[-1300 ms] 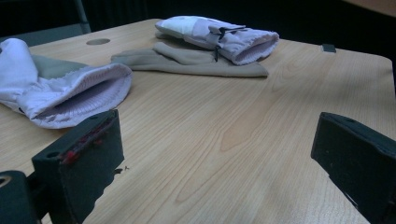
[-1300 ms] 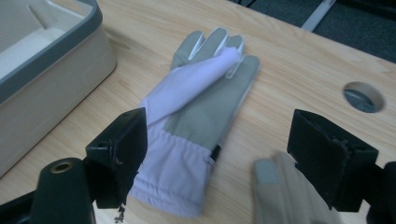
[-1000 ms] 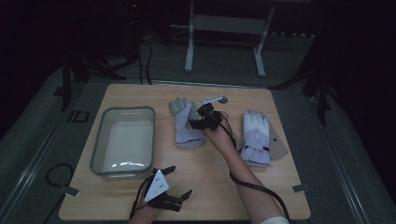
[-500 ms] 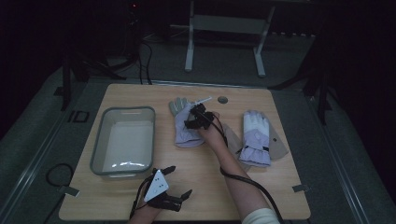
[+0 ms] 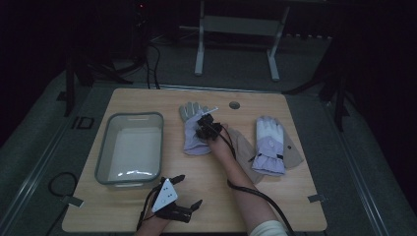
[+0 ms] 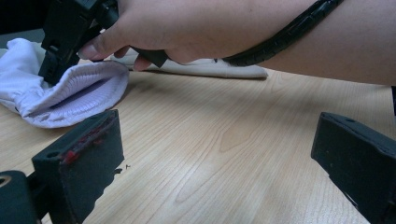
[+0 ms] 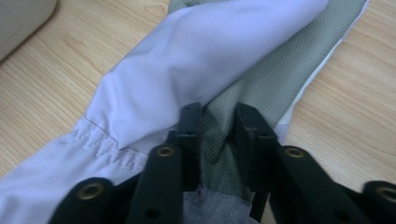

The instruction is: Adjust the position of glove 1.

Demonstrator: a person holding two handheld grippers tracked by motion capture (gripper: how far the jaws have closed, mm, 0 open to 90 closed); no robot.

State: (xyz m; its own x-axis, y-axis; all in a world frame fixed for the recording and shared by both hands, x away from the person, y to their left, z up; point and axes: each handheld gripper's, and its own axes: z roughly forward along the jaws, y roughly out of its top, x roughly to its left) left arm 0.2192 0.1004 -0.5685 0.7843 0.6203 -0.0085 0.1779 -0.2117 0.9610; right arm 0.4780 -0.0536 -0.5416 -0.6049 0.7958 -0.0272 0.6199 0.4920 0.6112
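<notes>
The right gripper (image 5: pixel 204 129) is down on the left glove (image 5: pixel 193 135) at mid-table, its jaws pinching a fold of the glove's fabric between them; they have just been closing, and in the right gripper view the two black jaws of the right gripper (image 7: pixel 218 122) stand close together with a ridge of grey-green mesh and lilac cloth of the glove (image 7: pixel 187 79) squeezed up between the pads. That glove lies flat on the table (image 5: pixel 295 196), fingers pointing away from the person, cuff toward the person, just to the right of the bin (image 5: pixel 103 157). The left gripper view shows the glove's ribbed cuff (image 6: pixel 70 95) resting on the wood, with the right hand (image 6: pixel 187 28) and its gripper pressed onto it from above. The left gripper (image 5: pixel 184 196) rests at the near edge of the table, in front of the bin, well apart from the glove; its jaws are spread wide with nothing between them, and in its own view the left gripper (image 6: pixel 212 149) looks across bare tabletop. A second glove (image 5: pixel 269 145) lies to the right of the right forearm, on top of a tan cloth (image 5: pixel 291 150), apart from both grippers.
</notes>
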